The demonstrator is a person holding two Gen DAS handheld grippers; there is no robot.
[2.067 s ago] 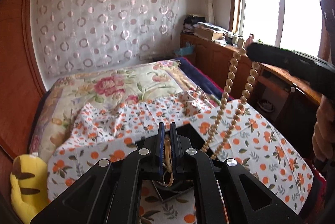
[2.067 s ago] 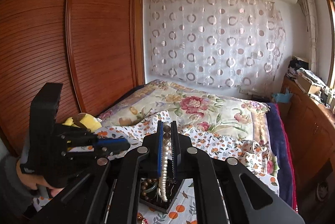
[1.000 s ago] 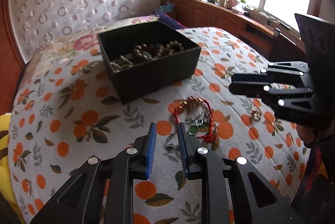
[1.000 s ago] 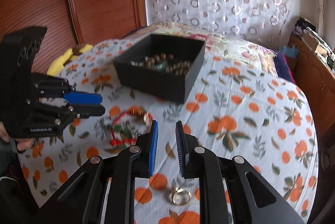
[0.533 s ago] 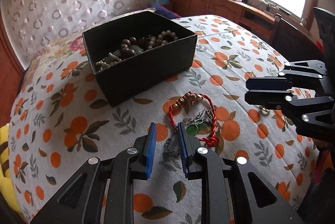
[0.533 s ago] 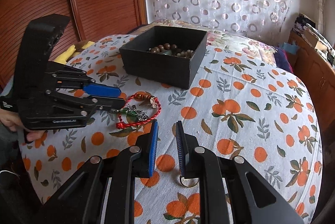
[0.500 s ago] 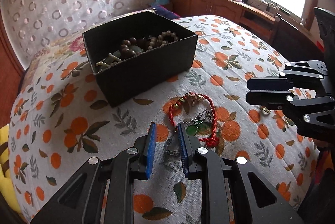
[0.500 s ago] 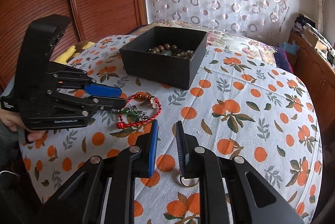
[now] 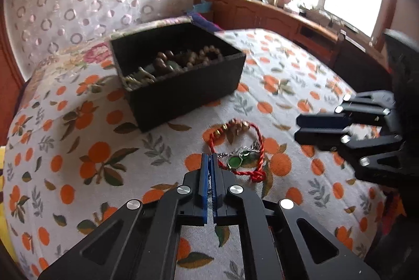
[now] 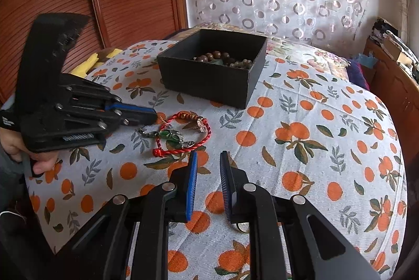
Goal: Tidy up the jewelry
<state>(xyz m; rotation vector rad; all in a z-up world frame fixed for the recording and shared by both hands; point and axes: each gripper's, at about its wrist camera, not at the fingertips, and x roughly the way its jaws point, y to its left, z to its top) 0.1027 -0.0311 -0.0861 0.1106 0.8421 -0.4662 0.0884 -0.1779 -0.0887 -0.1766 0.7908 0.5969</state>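
Lying on the orange-print cloth (image 10: pixel 301 107), a red cord bracelet (image 10: pixel 183 133) sits tangled with a silver chain (image 9: pixel 225 155) that carries green stones (image 9: pixel 233 161), just in front of the black box (image 10: pixel 209 78). That box stands open-topped and holds brown and pale bead strands (image 9: pixel 180 62). The left gripper (image 9: pixel 209 162) reaches down to the near edge of this little heap with its blue pads pressed together; the chain's end runs right up to the fingertips, but whether it is actually pinched between them I cannot tell. In the right wrist view the same gripper comes in from the left, its tips meeting the chain beside the red cord, with a hand (image 10: pixel 26 151) wrapped round its grip. The right gripper (image 10: pixel 208 162) hangs over bare cloth near the bracelet, jaws parted a little with nothing between them. A gold ring (image 10: pixel 242 227) lies on the cloth under its right finger, partly hidden.
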